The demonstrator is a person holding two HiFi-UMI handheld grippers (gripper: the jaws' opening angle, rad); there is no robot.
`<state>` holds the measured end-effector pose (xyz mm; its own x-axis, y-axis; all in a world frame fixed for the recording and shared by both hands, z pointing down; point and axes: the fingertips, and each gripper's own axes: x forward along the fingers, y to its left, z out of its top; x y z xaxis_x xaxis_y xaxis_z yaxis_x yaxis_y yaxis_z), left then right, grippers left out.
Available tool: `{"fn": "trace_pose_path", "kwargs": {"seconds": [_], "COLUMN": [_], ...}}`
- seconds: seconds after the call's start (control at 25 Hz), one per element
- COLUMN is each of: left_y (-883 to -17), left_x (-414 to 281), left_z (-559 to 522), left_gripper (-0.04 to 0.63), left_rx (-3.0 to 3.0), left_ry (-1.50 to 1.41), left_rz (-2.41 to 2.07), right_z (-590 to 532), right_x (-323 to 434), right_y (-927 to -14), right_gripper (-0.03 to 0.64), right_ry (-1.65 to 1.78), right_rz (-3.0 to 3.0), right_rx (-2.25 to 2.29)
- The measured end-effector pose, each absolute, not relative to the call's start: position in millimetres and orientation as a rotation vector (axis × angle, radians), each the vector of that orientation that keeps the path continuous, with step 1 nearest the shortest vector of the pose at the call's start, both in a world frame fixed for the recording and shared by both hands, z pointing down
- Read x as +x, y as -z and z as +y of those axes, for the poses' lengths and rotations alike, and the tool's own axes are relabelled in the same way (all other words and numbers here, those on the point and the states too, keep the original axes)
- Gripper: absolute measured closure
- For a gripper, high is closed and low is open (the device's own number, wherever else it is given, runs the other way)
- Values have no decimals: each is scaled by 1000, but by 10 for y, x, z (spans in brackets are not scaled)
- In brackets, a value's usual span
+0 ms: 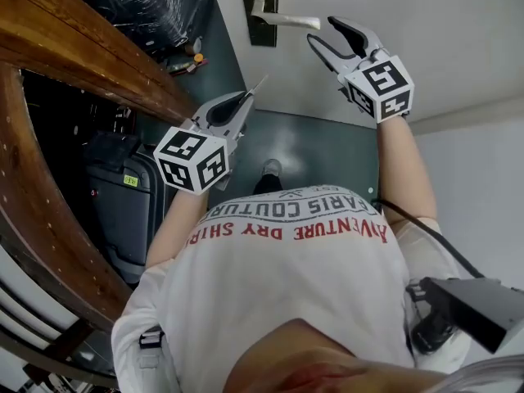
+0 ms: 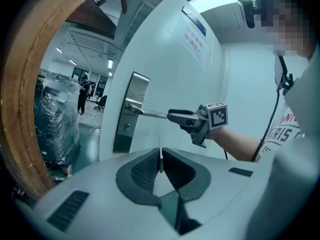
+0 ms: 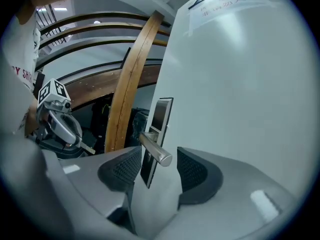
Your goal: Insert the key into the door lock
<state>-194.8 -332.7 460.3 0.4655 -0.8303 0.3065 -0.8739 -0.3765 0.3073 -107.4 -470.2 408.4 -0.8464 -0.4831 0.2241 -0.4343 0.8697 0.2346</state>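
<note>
Door: stands ahead of the person, right of the wooden arch.
Lock plate: sits on the door, near the edge.
Handle: juts from the plate across the door.
Keyhole: sits in the plate, below the handle.
Right gripper: the handle's free end lies between its parted jaws.
Left gripper: left of the right gripper, apart from the door.
Key: pinched between the left jaws, pointing toward the plate.
Suitcase: on the floor behind the arch.

White door, silver handle, brown arch (marker cube black-and-white squares).
</note>
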Motion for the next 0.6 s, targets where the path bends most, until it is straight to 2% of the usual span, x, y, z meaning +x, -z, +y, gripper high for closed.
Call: {"fn": "trace_pose_path", "kwargs": {"seconds": [0.6], "left_y": [-4848], "left_x": [-2117], "left_z": [-3511], "left_gripper": [572], "left_rx": [2218], "left_ry": [-109], "left_rz": [-1391], "right_z": [-4904], "right_x": [-1282], "right_y": [-4181], "right_gripper": [435], "right_ry": [184], "right_rz": [-2827], "right_rx": [643]}}
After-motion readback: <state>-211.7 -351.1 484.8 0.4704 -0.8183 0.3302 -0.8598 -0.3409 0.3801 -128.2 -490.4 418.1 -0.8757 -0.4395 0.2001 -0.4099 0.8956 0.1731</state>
